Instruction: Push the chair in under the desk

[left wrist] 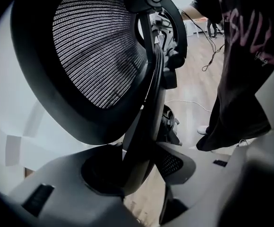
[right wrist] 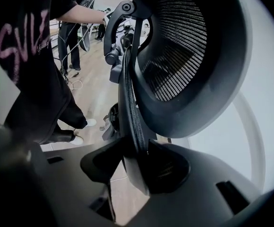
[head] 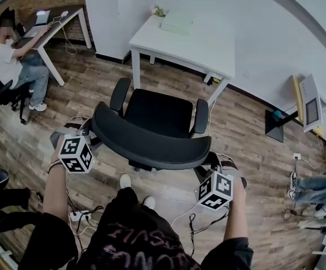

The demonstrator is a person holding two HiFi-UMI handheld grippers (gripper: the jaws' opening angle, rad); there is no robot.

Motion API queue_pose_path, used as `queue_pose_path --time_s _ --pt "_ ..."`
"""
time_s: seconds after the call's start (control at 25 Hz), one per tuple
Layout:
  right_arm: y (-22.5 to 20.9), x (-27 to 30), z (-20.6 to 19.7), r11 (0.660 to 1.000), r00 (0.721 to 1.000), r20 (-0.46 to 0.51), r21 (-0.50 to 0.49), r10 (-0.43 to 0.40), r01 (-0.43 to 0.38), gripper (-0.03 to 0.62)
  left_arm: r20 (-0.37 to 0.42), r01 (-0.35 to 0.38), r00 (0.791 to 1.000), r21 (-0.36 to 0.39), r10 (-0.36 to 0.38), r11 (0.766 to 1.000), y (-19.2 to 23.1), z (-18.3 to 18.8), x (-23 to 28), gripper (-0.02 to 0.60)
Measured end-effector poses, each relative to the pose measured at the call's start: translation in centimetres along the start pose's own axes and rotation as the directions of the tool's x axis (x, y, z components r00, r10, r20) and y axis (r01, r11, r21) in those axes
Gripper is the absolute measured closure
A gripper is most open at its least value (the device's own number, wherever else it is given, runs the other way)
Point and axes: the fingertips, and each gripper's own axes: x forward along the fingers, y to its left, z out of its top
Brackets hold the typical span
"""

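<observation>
A black office chair (head: 157,112) stands on the wood floor with its seat facing the white desk (head: 208,41), a short gap away from it. Its curved mesh backrest (head: 152,145) is nearest to me. My left gripper (head: 93,131) holds the backrest's left end and my right gripper (head: 205,166) holds its right end. In the left gripper view the backrest's edge (left wrist: 149,103) runs down between the jaws of the left gripper (left wrist: 141,169), which are closed on it. The right gripper view shows the same edge (right wrist: 130,103) clamped in the right gripper (right wrist: 134,164).
A person (head: 11,55) sits at a second desk (head: 56,21) at the far left. Cables and a power strip (head: 76,214) lie on the floor by my feet. A screen on a stand (head: 310,107) and another person's legs (head: 315,187) are at the right.
</observation>
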Motion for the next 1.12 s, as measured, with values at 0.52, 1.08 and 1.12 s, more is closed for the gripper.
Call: queue_pose_path --time_s 0.52,1.08,1.12 --pt "-4.5 3.2 0.7 0.997 0.998 -0.062 0.072 0.000 0.005 0.410 0.077 0.015 0.997 0.060 -0.020 0.998 6.1 -0.5 4.0 0.360" --pt "-10.8 7.8 0.8 0.990 0.994 -0.105 0.138 -0.015 0.029 0.405 0.126 0.016 0.992 0.103 -0.029 0.995 13.4 -0.8 9.4 0.362" --pt "-11.5 8.1 0.8 0.990 0.994 -0.108 0.142 -0.011 0.027 0.405 0.126 0.014 0.992 0.105 -0.027 0.994 14.0 -0.7 9.8 0.362"
